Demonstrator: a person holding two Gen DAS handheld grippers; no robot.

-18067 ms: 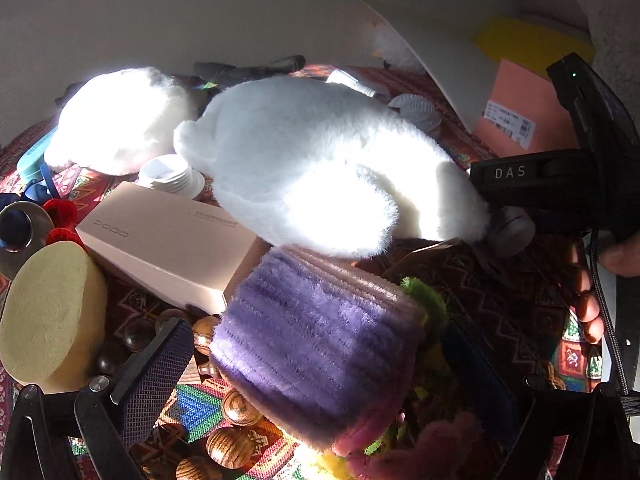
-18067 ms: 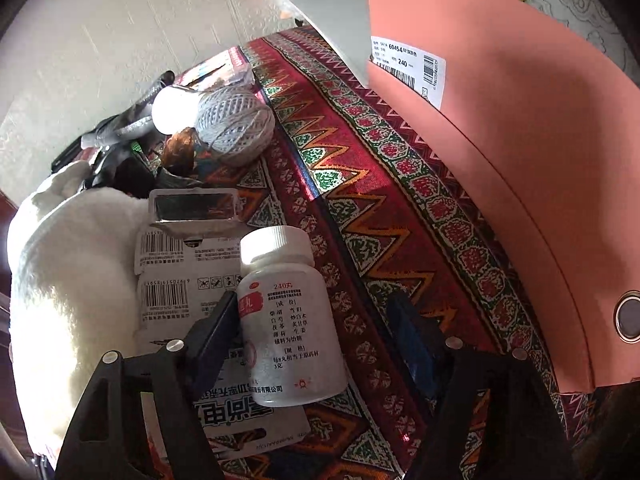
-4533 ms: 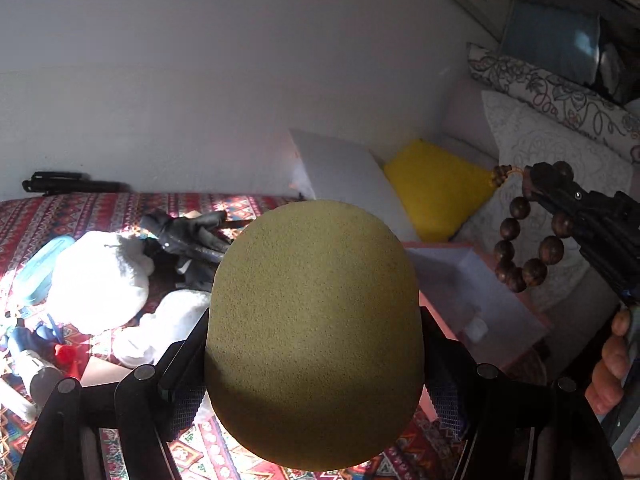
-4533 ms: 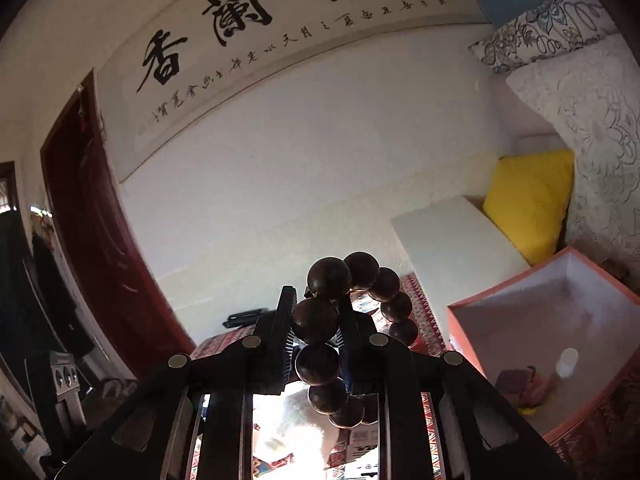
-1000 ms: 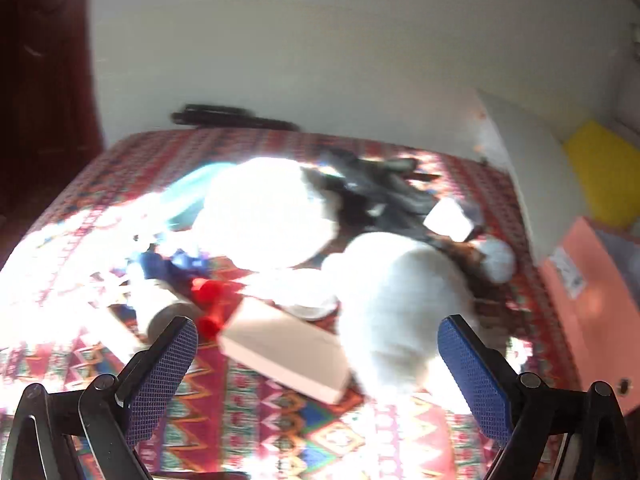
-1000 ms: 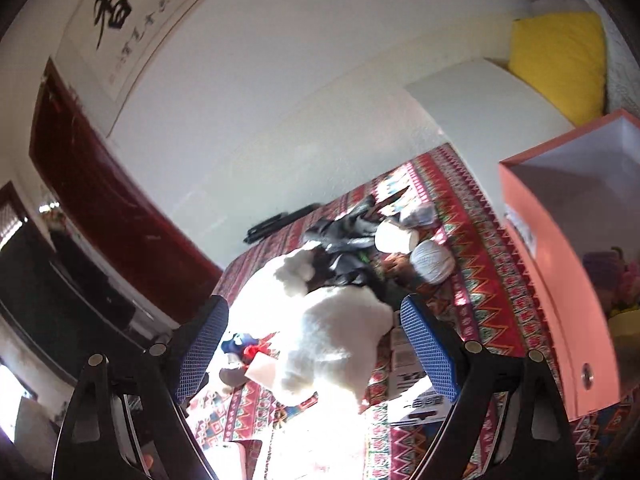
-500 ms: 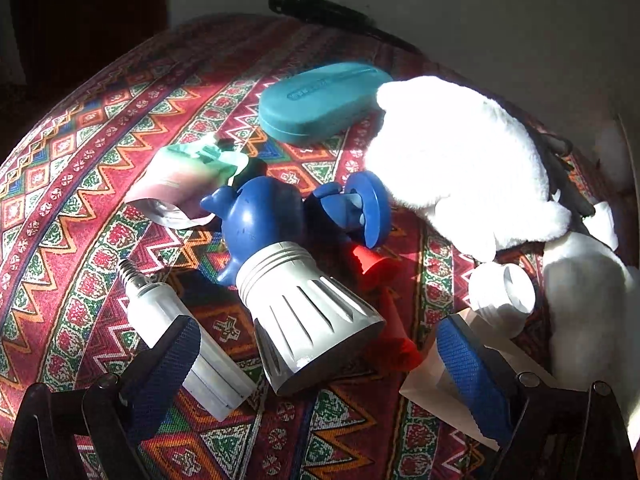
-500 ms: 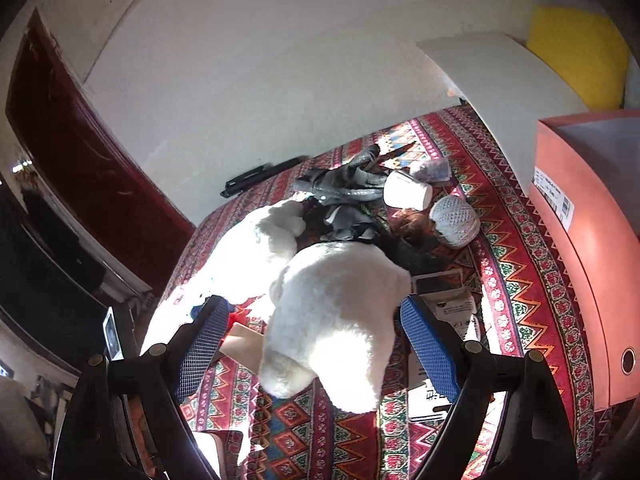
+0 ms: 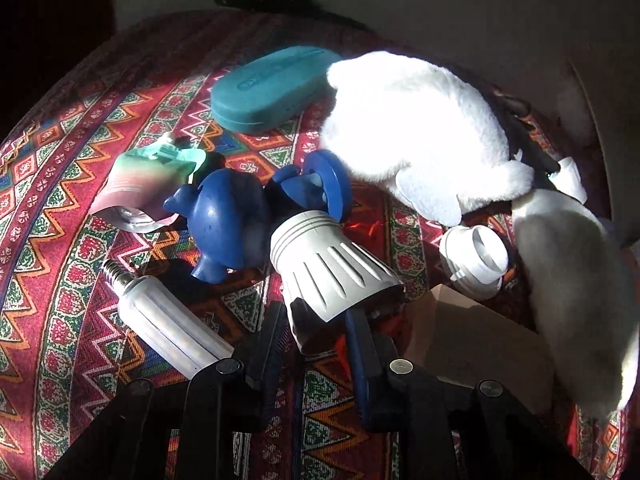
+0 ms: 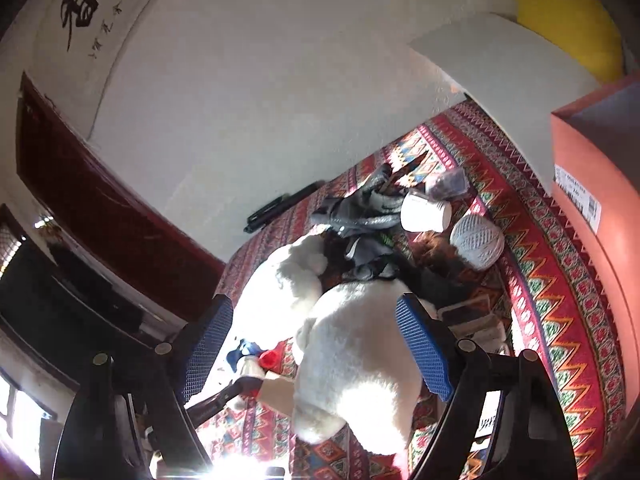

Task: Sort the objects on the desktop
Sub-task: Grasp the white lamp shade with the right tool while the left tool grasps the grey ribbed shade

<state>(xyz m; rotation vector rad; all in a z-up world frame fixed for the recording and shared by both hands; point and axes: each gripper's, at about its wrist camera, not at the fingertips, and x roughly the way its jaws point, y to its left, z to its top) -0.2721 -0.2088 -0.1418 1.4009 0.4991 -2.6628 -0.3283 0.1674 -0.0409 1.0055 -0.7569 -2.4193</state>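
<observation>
Spotlight bulb (image 9: 332,266), grey and ribbed, is lying mid-desk against a blue toy (image 9: 228,216), its wide rim being pinched by the left gripper (image 9: 320,328). Right gripper (image 10: 316,344) is hovering spread over a white plush (image 10: 352,360).

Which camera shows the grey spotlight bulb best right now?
Left wrist: the grey spotlight bulb fills the centre, its wide end between the left gripper fingers. Right wrist shows only a sliver of it behind the right gripper's finger.
</observation>
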